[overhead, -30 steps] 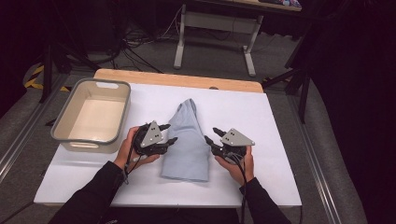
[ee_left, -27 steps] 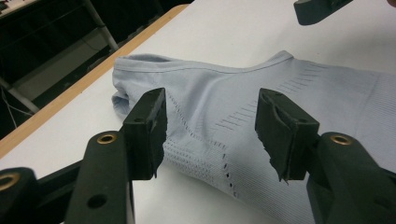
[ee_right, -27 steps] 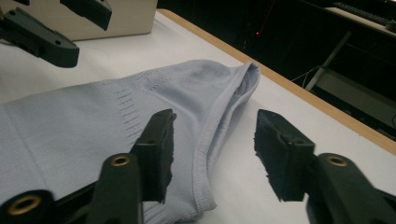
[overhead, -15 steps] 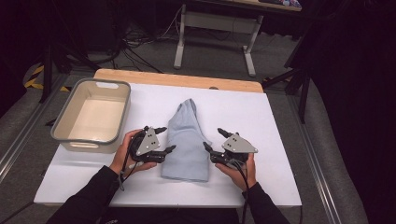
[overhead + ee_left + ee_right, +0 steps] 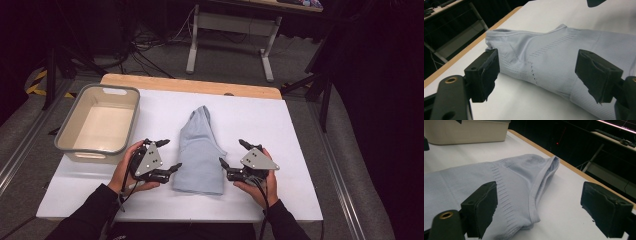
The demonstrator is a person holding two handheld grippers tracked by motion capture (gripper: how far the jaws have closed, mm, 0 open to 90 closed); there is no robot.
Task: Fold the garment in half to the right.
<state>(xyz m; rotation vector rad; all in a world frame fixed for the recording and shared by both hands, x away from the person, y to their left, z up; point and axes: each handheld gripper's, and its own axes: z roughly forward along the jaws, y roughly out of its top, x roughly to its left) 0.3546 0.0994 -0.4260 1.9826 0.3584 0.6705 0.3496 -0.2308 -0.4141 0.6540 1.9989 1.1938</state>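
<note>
A light blue knit garment (image 5: 200,150) lies folded lengthwise on the white table top (image 5: 280,125), narrow end away from me. My left gripper (image 5: 169,154) sits at its left edge, jaws spread, and my right gripper (image 5: 232,153) at its right edge, likewise open. Both pairs of jaws have just been opening, and no pad presses on the cloth. In the left gripper view the garment (image 5: 549,55) lies just beyond the open left gripper (image 5: 536,75). From the right gripper view its folded neckline end (image 5: 511,175) lies ahead of the open right gripper (image 5: 539,205).
An empty beige plastic bin (image 5: 65,145) stands at the table's left, close to my left hand; it also shows as the bin (image 5: 466,131) in the right gripper view. The table's wooden far edge (image 5: 190,86) borders a dark floor with desk legs and cables.
Both grippers' jaws have spread wider and come off the garment's side edges. The left hand has drawn slightly back toward me. The garment now lies free on the table.
</note>
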